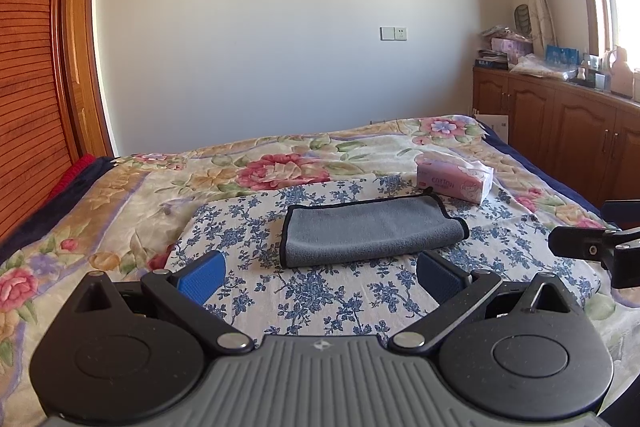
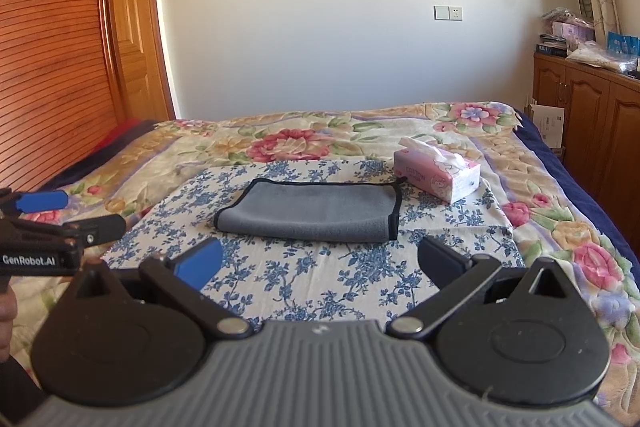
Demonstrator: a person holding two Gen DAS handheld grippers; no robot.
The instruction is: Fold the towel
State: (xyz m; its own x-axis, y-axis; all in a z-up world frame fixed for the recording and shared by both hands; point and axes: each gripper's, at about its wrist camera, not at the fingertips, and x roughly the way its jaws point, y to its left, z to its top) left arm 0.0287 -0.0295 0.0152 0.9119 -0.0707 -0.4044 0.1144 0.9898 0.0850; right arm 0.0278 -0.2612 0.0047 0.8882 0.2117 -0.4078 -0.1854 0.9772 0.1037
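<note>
A grey towel (image 1: 370, 229) with black edging lies folded over on a blue-flowered cloth (image 1: 312, 291) on the bed; it also shows in the right wrist view (image 2: 310, 211). My left gripper (image 1: 320, 277) is open and empty, held just short of the towel's near edge. My right gripper (image 2: 320, 261) is open and empty, also short of the towel's near edge. The right gripper's side shows at the right edge of the left wrist view (image 1: 592, 247). The left gripper shows at the left edge of the right wrist view (image 2: 52, 227).
A pink tissue pack (image 1: 454, 179) lies beyond the towel's far right corner, also in the right wrist view (image 2: 438, 175). A floral quilt (image 1: 120, 211) covers the bed. Wooden cabinets (image 1: 560, 131) stand at the right, a wooden door (image 1: 80, 39) at the left.
</note>
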